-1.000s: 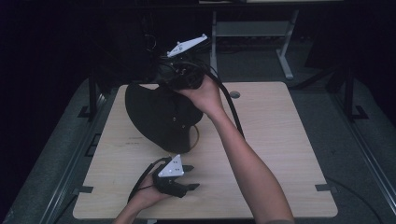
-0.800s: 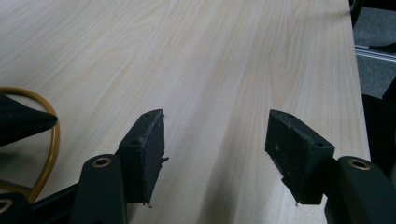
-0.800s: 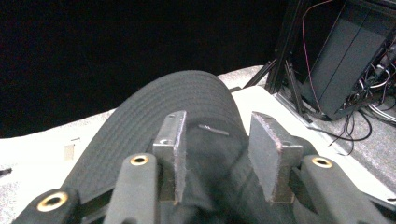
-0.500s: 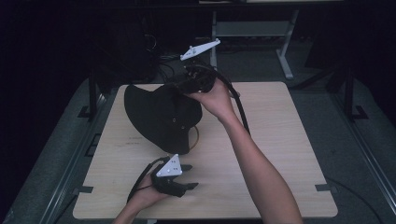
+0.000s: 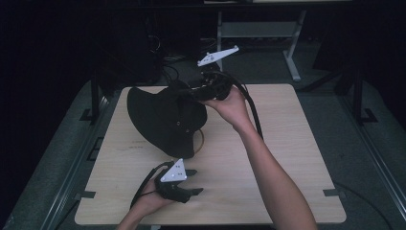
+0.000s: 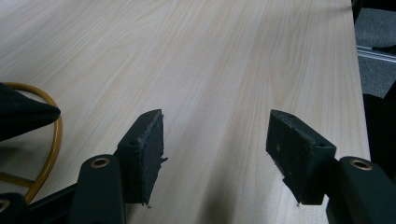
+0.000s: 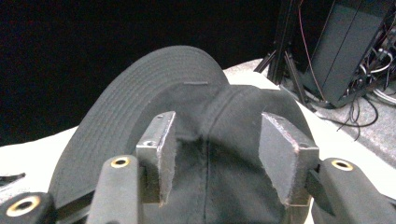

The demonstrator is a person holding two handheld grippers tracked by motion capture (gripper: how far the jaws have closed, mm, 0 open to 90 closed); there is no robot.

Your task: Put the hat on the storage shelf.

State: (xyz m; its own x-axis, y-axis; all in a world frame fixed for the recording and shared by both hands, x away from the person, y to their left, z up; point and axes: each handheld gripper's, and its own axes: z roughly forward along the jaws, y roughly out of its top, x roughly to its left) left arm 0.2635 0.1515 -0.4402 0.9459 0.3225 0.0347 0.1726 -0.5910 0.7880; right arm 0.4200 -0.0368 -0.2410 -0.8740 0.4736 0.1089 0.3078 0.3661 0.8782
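Note:
A black brimmed hat [image 5: 163, 120] lies on the pale wooden table [image 5: 287, 143], left of centre. My right gripper [image 5: 189, 93] sits at the hat's far right side. In the right gripper view the hat's crown [image 7: 233, 107] lies between the jaws of this gripper [image 7: 215, 126]. They have just been opening and stand apart, and the pads do not press the cloth. My left gripper [image 5: 197, 181] rests near the table's front edge, just before the hat's near tip. This gripper [image 6: 215, 126] is open over bare wood with nothing between its jaws.
A thin yellow ring [image 6: 51, 140] lies on the table, partly under the hat's near edge [image 5: 198, 141]. Behind the table stand a metal frame [image 5: 292, 43] and dark equipment with cables [image 7: 355, 56]. Bare tabletop stretches to the right of the hat.
My right gripper has moved right and slightly down along the hat's far side. Its jaws have opened. The left gripper has stayed where it was.

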